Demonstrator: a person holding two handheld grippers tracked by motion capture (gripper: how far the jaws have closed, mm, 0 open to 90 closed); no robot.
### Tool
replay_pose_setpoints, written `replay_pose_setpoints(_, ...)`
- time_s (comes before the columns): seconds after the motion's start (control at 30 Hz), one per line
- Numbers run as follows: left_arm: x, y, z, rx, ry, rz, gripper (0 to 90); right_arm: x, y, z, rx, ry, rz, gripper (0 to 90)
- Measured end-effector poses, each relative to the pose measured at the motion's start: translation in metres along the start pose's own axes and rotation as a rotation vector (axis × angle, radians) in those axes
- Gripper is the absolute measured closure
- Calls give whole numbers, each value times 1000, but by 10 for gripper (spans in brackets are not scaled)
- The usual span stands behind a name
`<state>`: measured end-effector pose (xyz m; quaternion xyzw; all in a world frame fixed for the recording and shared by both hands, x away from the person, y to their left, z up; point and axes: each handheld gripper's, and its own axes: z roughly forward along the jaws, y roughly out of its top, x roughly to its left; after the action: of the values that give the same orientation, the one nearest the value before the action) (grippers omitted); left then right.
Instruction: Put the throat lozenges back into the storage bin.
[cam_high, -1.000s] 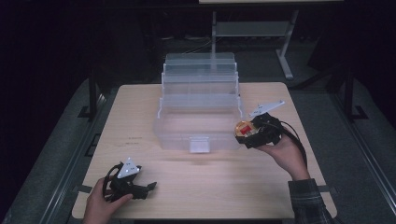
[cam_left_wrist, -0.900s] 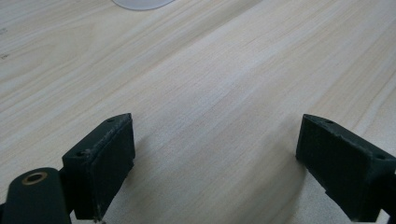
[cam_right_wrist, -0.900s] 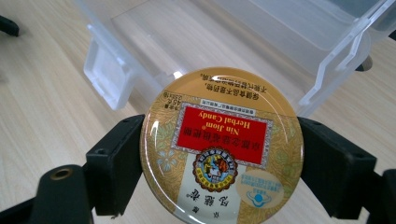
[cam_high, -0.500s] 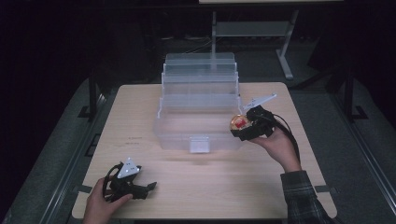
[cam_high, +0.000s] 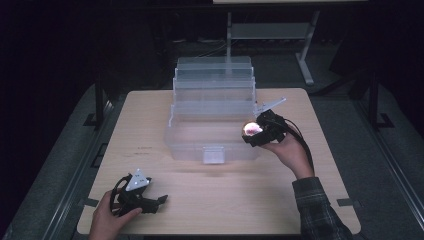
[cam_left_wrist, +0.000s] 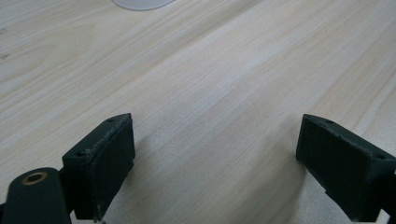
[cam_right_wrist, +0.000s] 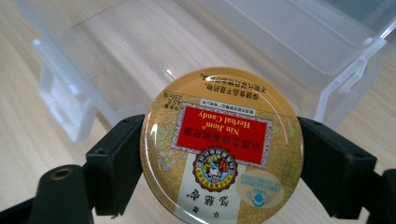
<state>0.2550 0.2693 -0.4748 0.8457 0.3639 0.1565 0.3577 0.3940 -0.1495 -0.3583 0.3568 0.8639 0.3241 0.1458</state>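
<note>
while the high view gives just a bright round blur at the right gripper (cam_high: 252, 131), the right gripper view reads it as a gold candy tin (cam_right_wrist: 222, 148) with a red label, pinched flat between both jaws. the tin hangs over the right front corner of the clear box (cam_high: 212, 120), whose empty bottom tray lies right behind it. the box, with stepped tiers rising toward twelve o'clock, fills the table (cam_high: 310, 200) centre. at seven o'clock the left gripper (cam_high: 159, 201) rests on the wood, and the left gripper view shows its jaws wide apart over bare tabletop, a box edge (cam_left_wrist: 140, 3) just at the top.
</note>
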Motion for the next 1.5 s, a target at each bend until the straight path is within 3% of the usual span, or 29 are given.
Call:
replay_pose_setpoints(0.3,0,0,0,0,0,0,107,-2,5,13,27,-10,-2,198)
replay_pose_setpoints(1.0,0,0,0,0,0,0,108,-7,4,20,58,-6,13,188)
replay_pose_setpoints(1.5,0,0,0,0,0,0,108,-8,4,5,24,-7,22,187)
